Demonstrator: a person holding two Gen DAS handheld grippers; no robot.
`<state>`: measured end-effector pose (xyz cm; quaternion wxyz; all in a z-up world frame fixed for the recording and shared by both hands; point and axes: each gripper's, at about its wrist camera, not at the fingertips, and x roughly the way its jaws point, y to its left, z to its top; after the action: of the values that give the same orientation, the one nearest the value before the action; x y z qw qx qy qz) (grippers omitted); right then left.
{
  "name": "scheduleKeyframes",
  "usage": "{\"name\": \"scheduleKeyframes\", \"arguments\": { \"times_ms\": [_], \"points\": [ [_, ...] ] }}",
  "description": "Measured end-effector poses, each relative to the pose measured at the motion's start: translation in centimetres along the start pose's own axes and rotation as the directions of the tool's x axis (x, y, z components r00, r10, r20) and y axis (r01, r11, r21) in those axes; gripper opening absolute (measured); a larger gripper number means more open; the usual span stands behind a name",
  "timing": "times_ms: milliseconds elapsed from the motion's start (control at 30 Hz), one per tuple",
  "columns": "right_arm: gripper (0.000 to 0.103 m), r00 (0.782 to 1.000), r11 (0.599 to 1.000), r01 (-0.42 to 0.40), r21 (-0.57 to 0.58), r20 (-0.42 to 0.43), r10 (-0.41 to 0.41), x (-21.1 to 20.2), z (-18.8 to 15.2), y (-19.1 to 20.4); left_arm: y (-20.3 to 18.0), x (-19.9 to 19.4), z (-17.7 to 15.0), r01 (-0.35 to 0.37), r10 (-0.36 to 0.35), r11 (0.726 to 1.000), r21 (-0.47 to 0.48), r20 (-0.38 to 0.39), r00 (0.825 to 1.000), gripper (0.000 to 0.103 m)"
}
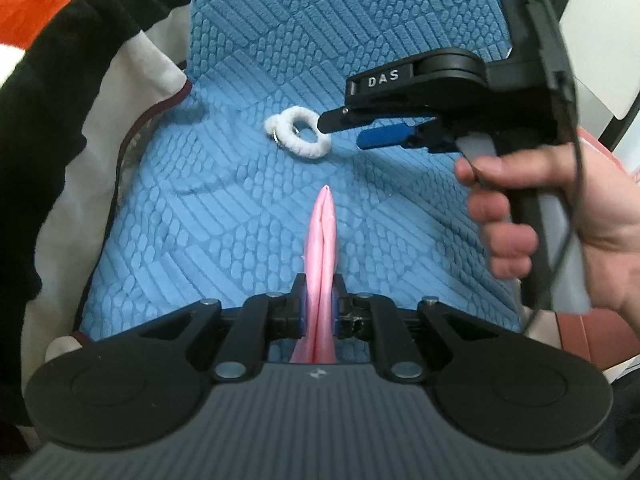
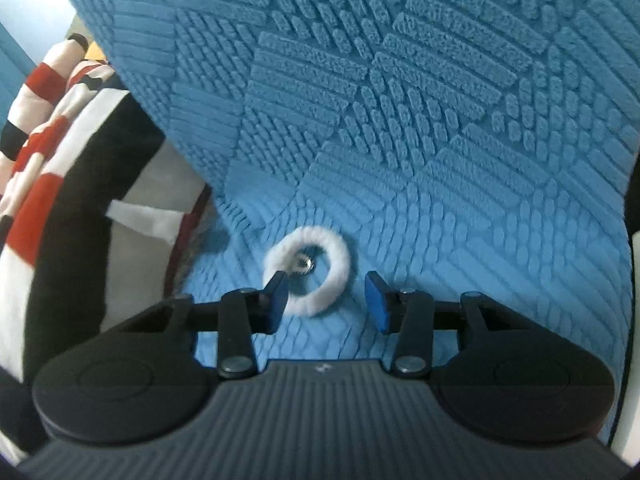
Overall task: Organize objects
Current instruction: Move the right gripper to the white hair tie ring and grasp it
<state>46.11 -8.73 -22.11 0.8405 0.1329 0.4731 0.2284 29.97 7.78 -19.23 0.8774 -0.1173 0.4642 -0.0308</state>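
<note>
Pink folded cloth [image 1: 320, 256] sits pinched in the left tongs [image 1: 319, 312] above the blue textured mat [image 1: 248, 60], while the right tongs [image 2: 327, 298] hang spread around a white fluffy ring [image 2: 310, 276]

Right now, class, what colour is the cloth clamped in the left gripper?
Pink cloth, shown best in the left wrist view, pinched in the left gripper.

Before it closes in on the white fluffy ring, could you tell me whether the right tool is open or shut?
Open. The right tool has its blue pads spread apart, with the white fluffy ring lying on the blue mat between them, ungripped.
</note>
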Motion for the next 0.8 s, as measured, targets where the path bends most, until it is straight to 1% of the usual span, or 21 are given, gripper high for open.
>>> {"name": "scheduleKeyframes", "arguments": {
  "times_ms": [167,233,467,567,600,633,733,800],
  "points": [
    [0.044,0.999,0.997,0.031,-0.073,-0.005,-0.031,1.9,0.7,0.5,-0.2,0.2,-0.1,-0.011,0.011,1.000,0.008,-0.004,1.000,0.013],
    [0.041,0.999,0.995,0.037,-0.092,-0.001,-0.037,2.4,0.8,0.7,-0.3,0.3,-0.1,-0.014,0.014,1.000,0.012,-0.005,1.000,0.013],
    [0.038,0.999,0.985,0.052,-0.162,0.019,-0.049,3.8,1.2,1.3,-0.3,0.5,-0.1,-0.013,0.013,1.000,0.007,-0.010,1.000,0.013],
    [0.030,0.998,0.980,0.065,-0.187,0.027,-0.061,4.1,1.4,1.5,-0.3,0.6,-0.1,-0.015,0.015,1.000,0.007,-0.010,1.000,0.013],
    [0.024,0.997,0.977,0.074,-0.199,0.028,-0.069,4.2,1.5,1.6,-0.3,0.6,-0.1,-0.014,0.014,1.000,0.006,-0.011,1.000,0.013],
    [0.015,0.997,0.975,0.078,-0.210,0.025,-0.075,4.2,1.5,1.7,-0.3,0.6,-0.1,-0.015,0.015,1.000,0.006,-0.011,1.000,0.013],
    [0.011,0.996,0.969,0.090,-0.230,0.025,-0.086,4.3,1.3,2.0,-0.2,0.7,-0.1,-0.013,0.013,1.000,0.000,-0.014,1.000,0.013],
    [0.010,0.995,0.969,0.099,-0.228,0.032,-0.094,4.1,1.2,2.0,-0.2,0.7,0.0,-0.012,0.012,1.000,-0.005,-0.014,1.000,0.013]
  ]
}}
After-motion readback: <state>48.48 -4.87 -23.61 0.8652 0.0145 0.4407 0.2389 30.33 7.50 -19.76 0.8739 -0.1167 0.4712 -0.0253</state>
